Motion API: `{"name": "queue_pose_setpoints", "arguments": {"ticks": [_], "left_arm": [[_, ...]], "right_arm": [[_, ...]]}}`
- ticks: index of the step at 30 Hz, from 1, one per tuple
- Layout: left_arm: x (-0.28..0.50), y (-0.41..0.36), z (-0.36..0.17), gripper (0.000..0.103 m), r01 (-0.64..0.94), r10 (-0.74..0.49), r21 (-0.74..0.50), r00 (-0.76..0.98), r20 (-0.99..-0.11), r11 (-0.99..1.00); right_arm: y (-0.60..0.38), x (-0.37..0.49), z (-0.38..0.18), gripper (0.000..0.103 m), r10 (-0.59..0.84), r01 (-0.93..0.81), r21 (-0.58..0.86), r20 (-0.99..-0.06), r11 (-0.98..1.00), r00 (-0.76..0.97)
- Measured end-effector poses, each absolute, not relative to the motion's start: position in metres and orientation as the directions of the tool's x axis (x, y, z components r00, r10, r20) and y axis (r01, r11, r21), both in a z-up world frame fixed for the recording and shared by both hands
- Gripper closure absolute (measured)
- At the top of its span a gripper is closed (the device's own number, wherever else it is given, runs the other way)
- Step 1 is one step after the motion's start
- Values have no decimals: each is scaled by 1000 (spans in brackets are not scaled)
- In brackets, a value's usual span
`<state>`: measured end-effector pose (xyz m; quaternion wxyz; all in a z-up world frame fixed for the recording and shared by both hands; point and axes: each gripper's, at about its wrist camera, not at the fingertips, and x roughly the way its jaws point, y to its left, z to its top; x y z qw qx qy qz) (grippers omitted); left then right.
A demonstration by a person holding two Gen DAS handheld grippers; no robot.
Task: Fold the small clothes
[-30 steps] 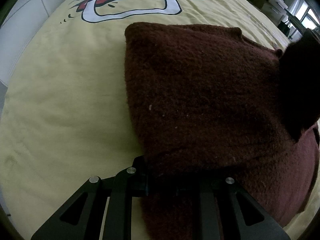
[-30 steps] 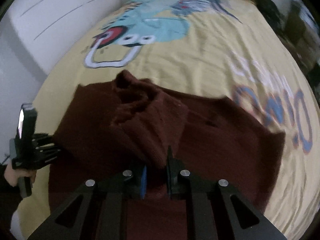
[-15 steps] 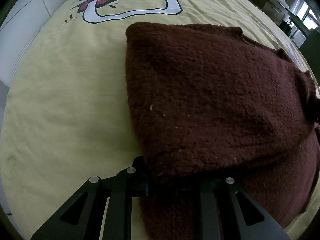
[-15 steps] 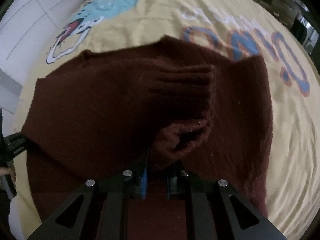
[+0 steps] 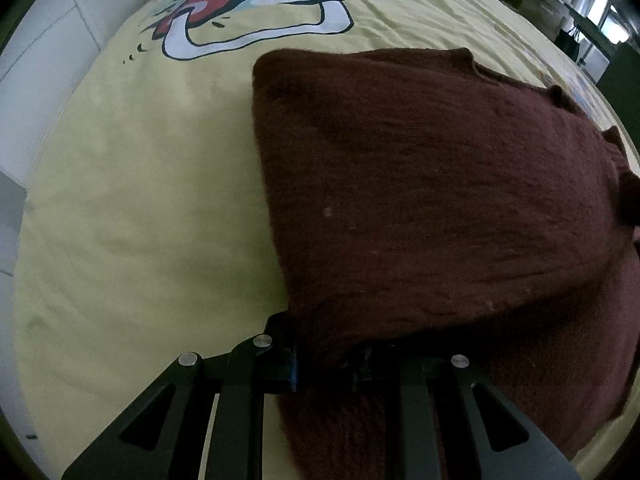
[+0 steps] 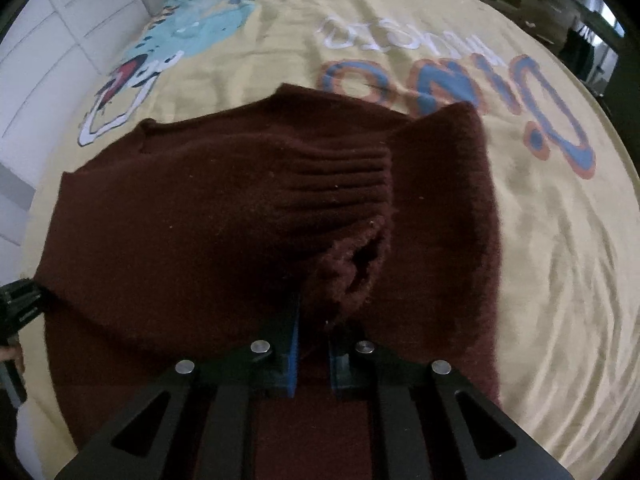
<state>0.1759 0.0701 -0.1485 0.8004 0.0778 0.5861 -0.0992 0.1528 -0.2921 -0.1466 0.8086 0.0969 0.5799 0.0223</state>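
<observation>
The right gripper point(image 6: 312, 344) pinches the ribbed cuff point(image 6: 340, 184) of a dark maroon knit sweater point(image 6: 180, 232), its blue-edged jaws closed on a bunched wad of the fabric so the sleeve drapes across the sweater's body. The sweater lies spread on a yellow bedspread point(image 6: 560, 240) printed with a blue cartoon figure point(image 6: 200, 28) toward the far left corner and large blue and orange lettering point(image 6: 460, 84) toward the far right edge. At the sweater's left edge the left gripper point(image 6: 20, 300) touches the fabric, with part of a hand point(image 6: 10, 354) beneath it.
</observation>
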Motion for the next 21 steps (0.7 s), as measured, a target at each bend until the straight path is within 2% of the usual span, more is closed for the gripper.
{"name": "queue_pose_setpoints", "arguments": {"ticks": [6, 9, 12, 14, 16, 19, 21], "left_arm": [[179, 76, -151, 87, 235, -81, -12, 286, -955, 972], [173, 73, -148, 86, 231, -78, -8, 295, -952, 973], [171, 67, -144, 80, 222, -52, 17, 301, -952, 975], [167, 68, -139, 67, 209, -36, 33, 316, -948, 977], [161, 67, -134, 33, 196, -37, 31, 333, -942, 980], [150, 72, -120, 14, 166, -3, 63, 368, -930, 984], [147, 67, -111, 11, 162, -10, 57, 385, -923, 985]], "right_arm": [[-290, 152, -155, 92, 143, 73, 174, -939, 982, 314], [-286, 152, -152, 87, 136, 58, 163, -938, 985, 318], [-288, 148, -146, 66, 115, 59, 141, -938, 988, 326], [-290, 147, -144, 39, 104, 57, 129, -941, 990, 322], [-293, 142, -140, 35, 74, 47, 94, -945, 994, 319], [-300, 136, -131, 21, 40, 46, 58, -942, 997, 332], [-304, 132, -123, 20, 35, 44, 53, -936, 998, 350]]}}
